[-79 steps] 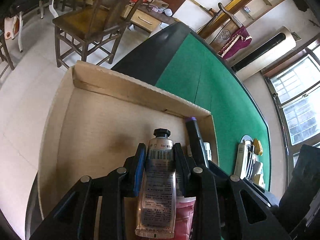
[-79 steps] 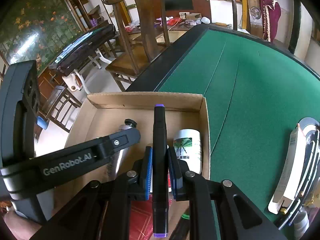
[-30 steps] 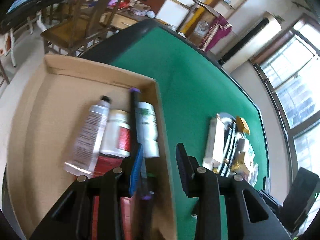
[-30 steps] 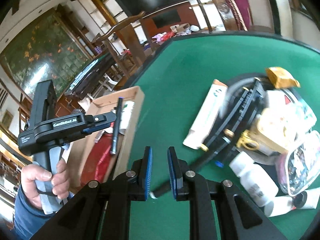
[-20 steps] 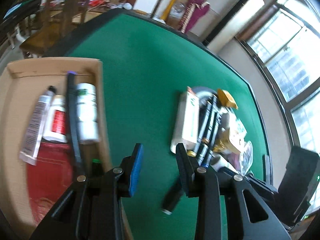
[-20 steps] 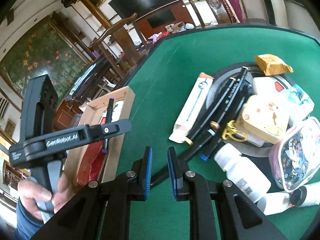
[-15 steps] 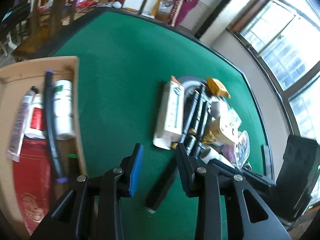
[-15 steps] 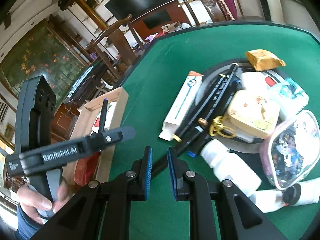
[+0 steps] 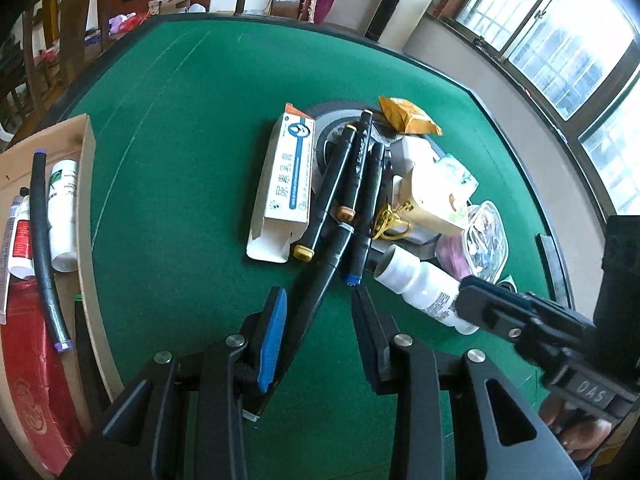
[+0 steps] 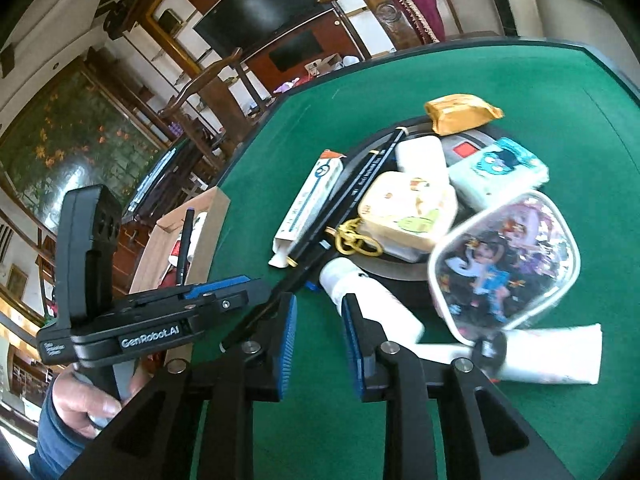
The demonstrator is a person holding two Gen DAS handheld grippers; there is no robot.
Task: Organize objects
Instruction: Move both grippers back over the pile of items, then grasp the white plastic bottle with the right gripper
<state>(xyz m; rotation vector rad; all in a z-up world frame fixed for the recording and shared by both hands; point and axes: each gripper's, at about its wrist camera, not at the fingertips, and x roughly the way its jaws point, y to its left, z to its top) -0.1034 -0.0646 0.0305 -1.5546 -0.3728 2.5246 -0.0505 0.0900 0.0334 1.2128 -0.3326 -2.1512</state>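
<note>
My left gripper (image 9: pixel 316 300) has its fingers (image 9: pixel 274 328) spread a modest way and pinching nothing; a long black marker (image 9: pixel 316 280) lies on the green table (image 9: pixel 180 120) with its near end running between the blue pads, not pressed by them. My right gripper (image 10: pixel 318 320) is opening its jaws, nothing gripped; the neck end of a white bottle (image 10: pixel 360 296) lies just ahead of the gap, and whether a pad touches it I cannot tell.

The loose things sit heaped toward the table's middle, on and around a dark round tray (image 9: pixel 324 128): a white-and-blue carton (image 9: pixel 288 176), several more black markers (image 9: pixel 344 172), a yellow packet (image 9: pixel 408 120), a clear pouch (image 10: pixel 504 260). At the table's left edge the cardboard box (image 9: pixel 86 184) holds another marker (image 9: pixel 44 240), a white bottle and a tube, side by side along its right wall.
</note>
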